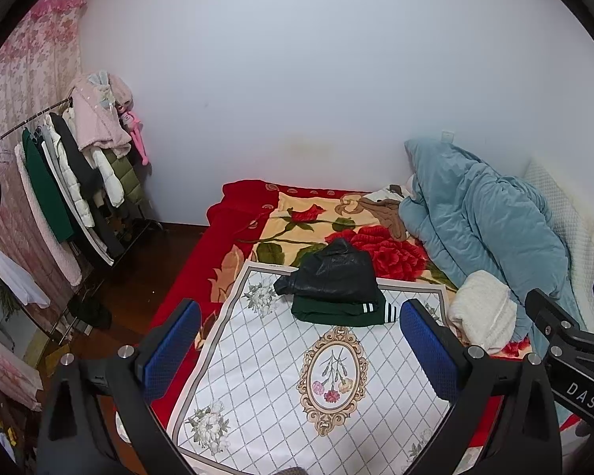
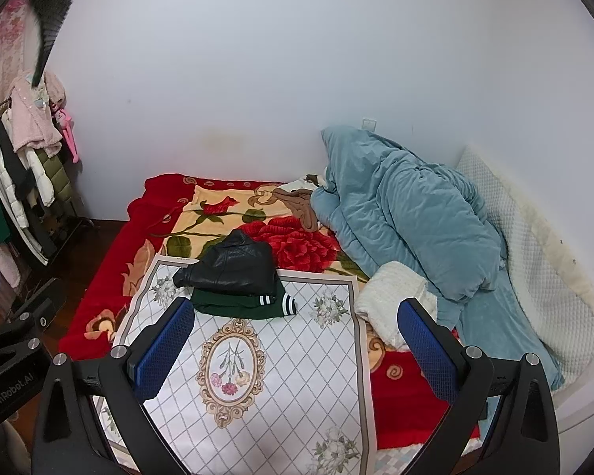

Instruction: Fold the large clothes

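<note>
1. Left gripper (image 1: 301,340): I hold it raised above the near end of the bed, jaws spread wide, nothing between the blue pads (image 1: 172,350)

2. Right gripper (image 2: 297,340): same posture beside the left one, jaws wide apart and empty; both tools hang clear of all fabric

3. White mat (image 2: 309,376): diamond-grid cloth with an oval flower medallion, spread flat over the red rose blanket (image 2: 297,245); it serves as my work surface, and its near portion is bare

4. Black jacket (image 2: 233,265): leather-look, folded into a compact bundle, resting on top of item 5 at the far end of the mat

5. Green garment (image 2: 241,304): dark, with white-striped cuffs showing at its right edge, folded flat beneath the jacket

6. Cream fleece (image 2: 392,301): a soft bundle just off the mat's right edge, against the blue quilt (image 2: 408,213); whether it is clothing awaiting a fold I cannot tell

7. Clothes rack (image 1: 67,174): hung coats and a pink fleece, well apart, to the left of the bed

8. Step in hand, by my reading: between garments, with two pieces stacked and both grippers free

9. Next move calls for: fetching another large piece, probably the fleece or something off the rack, laying it open on the bare mat, then pinching two corners together, one per gripper
</note>
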A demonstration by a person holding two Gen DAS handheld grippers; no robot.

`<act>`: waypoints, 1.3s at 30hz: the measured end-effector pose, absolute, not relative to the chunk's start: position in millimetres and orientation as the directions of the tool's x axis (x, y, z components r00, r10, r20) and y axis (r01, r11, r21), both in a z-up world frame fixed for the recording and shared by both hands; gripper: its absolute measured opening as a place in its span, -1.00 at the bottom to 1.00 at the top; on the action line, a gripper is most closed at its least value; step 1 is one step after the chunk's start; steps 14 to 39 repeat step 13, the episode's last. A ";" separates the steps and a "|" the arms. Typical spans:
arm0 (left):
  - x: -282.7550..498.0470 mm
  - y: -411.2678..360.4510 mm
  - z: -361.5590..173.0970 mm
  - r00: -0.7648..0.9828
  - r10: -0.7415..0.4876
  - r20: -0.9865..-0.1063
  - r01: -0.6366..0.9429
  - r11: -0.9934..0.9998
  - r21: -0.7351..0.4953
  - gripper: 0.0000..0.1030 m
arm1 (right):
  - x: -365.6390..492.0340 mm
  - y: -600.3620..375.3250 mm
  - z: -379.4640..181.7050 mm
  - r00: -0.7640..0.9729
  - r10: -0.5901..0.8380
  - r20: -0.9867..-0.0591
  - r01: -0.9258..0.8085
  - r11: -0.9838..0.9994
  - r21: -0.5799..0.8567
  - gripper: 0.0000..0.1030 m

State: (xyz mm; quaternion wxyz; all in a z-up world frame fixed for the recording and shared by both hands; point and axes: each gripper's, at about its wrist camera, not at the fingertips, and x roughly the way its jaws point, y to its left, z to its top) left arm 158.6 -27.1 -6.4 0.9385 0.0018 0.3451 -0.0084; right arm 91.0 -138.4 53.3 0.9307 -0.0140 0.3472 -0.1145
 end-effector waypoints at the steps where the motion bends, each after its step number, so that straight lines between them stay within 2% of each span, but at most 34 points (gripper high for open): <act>1: 158.3 -26.8 -5.8 0.762 -0.013 -0.648 0.016 1.000 -0.002 0.99 | 90.2 -138.5 53.4 0.733 -0.223 -0.643 0.204 0.973 -0.106 1.00; 39: 153.4 -20.4 -4.7 0.763 -0.001 -0.647 0.005 1.000 0.005 0.99 | 89.4 -130.8 55.6 0.735 -0.214 -0.644 0.192 0.976 -0.106 1.00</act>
